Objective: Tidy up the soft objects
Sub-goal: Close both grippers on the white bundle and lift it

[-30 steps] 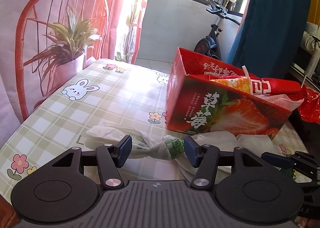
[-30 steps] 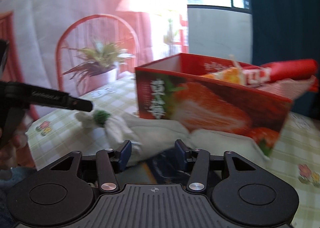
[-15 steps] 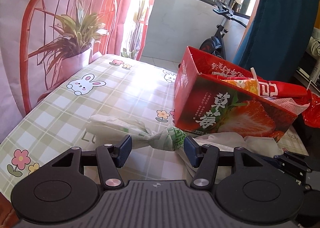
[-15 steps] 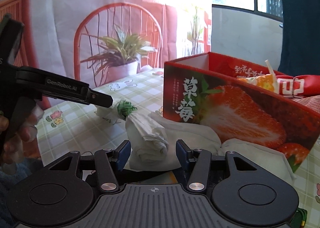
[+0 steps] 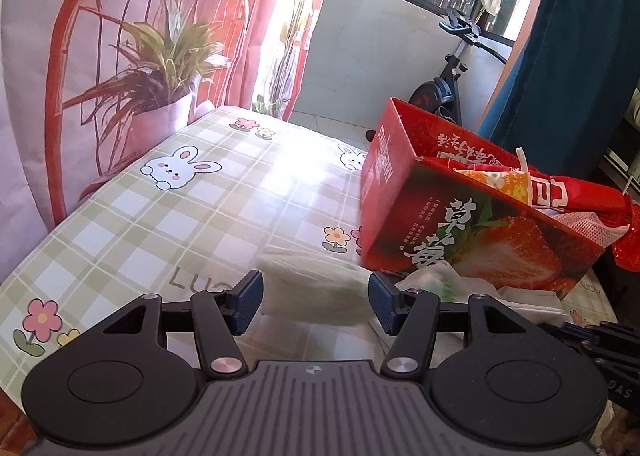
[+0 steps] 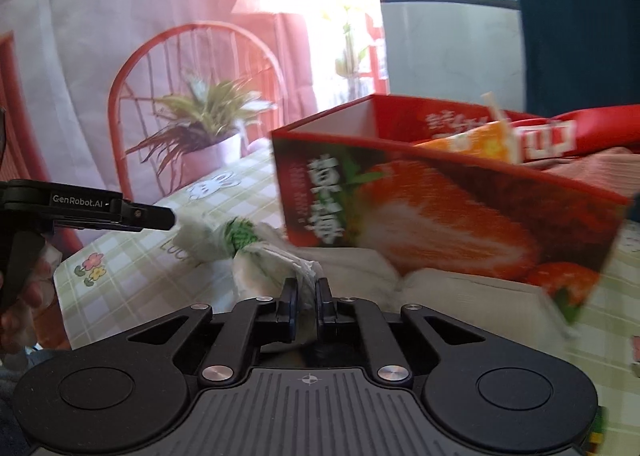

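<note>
A crumpled white plastic bag with green print (image 5: 320,288) lies on the checked tablecloth (image 5: 180,216) in front of the red strawberry box (image 5: 480,232). My left gripper (image 5: 316,296) is open, its fingers on either side of the bag's left end. My right gripper (image 6: 307,296) is shut on the twisted right end of the bag (image 6: 256,252) and holds it just above the cloth. The left gripper (image 6: 132,212) shows in the right wrist view at the bag's far end. The box (image 6: 440,192) holds red and orange soft bags.
More white cloth or plastic (image 6: 460,292) lies under the box's front. A printed backdrop with a red chair and plant (image 5: 152,56) stands behind the table. An exercise bike (image 5: 448,84) and a dark blue curtain (image 5: 568,56) are at the back right.
My right gripper has shut on the bag's twisted end. My left gripper has moved forward so that its open fingers straddle the bag's other end.
</note>
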The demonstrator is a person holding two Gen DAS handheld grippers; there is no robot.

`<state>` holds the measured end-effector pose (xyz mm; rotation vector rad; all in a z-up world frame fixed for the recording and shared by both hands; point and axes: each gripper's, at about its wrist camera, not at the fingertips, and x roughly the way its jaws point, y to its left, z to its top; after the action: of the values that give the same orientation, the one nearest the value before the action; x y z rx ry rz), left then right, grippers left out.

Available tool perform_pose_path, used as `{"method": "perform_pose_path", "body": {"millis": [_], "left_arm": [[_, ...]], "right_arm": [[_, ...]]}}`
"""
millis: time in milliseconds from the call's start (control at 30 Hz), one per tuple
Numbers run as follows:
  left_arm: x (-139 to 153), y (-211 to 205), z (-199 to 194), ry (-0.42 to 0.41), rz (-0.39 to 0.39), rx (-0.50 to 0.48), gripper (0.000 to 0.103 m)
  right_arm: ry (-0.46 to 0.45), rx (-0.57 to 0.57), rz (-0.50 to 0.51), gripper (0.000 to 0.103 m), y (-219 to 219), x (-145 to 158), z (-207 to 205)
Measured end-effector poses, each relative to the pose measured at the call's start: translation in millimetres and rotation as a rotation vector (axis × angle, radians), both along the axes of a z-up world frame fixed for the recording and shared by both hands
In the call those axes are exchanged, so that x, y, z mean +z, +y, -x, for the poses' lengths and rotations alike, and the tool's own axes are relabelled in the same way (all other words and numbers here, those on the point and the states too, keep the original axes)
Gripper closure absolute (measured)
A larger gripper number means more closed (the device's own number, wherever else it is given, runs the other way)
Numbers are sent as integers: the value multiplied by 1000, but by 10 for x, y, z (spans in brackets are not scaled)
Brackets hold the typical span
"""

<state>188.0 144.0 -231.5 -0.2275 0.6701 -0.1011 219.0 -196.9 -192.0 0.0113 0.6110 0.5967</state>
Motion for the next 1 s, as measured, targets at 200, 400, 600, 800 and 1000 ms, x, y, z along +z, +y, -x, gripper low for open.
{"method": "perform_pose_path", "body": {"millis": [200,400,600,800,1000], "left_arm": [[-59,-121,-74,21,68,-24,30],[-78,-224,-242,24,206,-37,25],[38,-459,-309,-40,223,-120,17],[-93,-731,-440,-2,150,-177,18],[-175,-841,-434,15,94,-190,31]], "right_arm": [[-13,-126,31,95,-542,-67,24],[-11,-176,73,95,-793,-211,7],[-20,-176,118,95,-816,-261,-47],[-26,-169,148,95,-791,-276,-145],[-15,-189,159,95,-775,-273,-206]]}}
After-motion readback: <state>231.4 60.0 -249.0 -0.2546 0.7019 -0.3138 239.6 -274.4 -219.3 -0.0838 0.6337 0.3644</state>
